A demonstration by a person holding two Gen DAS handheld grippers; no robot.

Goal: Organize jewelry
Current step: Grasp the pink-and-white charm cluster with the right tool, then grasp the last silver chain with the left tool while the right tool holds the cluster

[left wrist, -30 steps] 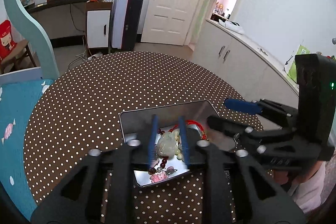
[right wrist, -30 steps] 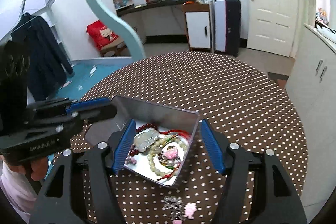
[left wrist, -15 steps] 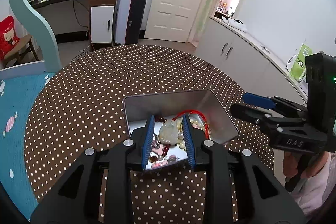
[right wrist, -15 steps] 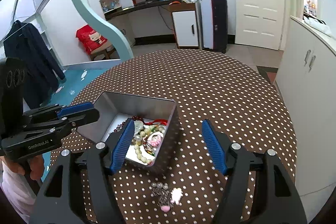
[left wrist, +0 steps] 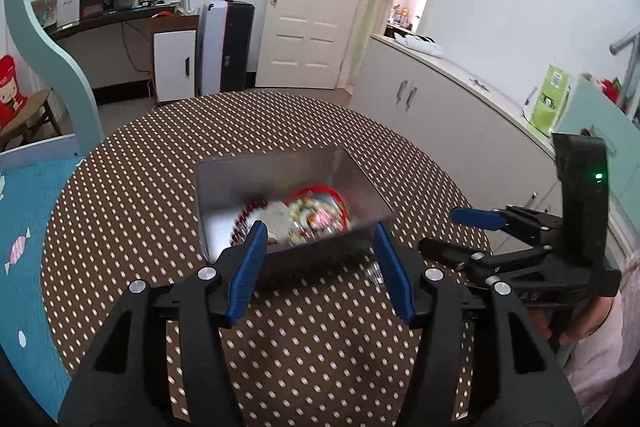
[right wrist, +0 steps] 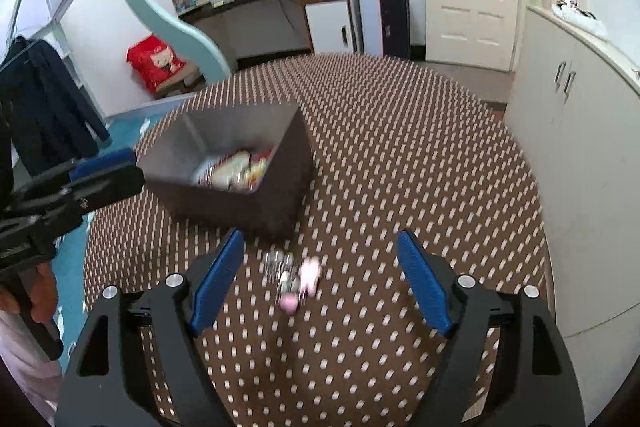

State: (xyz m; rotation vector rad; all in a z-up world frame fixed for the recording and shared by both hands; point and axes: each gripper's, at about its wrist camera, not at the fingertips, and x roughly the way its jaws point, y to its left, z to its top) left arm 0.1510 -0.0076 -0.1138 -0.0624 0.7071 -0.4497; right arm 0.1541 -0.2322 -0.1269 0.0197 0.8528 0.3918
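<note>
One rectangular grey metal tin (left wrist: 280, 171) is seen standing on the round table covered in a brown cloth with white dots (left wrist: 132, 195). A blurred heap of beaded jewellery, red, pale green and pink (left wrist: 304, 215), is held inside the tin; the separate pieces cannot be counted.

The left gripper (left wrist: 320, 269) is observed with its two blue-padded fingers (left wrist: 246, 275) spread apart, nothing being held between them. The tin's near wall is framed between the finger ends in the left wrist view; whether it is touched cannot be told.

The right gripper (right wrist: 320, 281) is likewise recorded with its fingers set wide apart and empty. One loose piece of jewellery, a silvery cluster with pink charms (right wrist: 294, 279), is found lying on the cloth outside the tin, just in front of the tin's near corner (right wrist: 276, 211). In the right wrist view it appears between the two fingers, nearer the left one, with neither pad touching it. Its detail is blurred.

Each gripper is visible from the other's camera: the right gripper at the right edge of the left wrist view (left wrist: 460, 233), the left gripper at the left edge of the right wrist view (right wrist: 106, 175).
</note>
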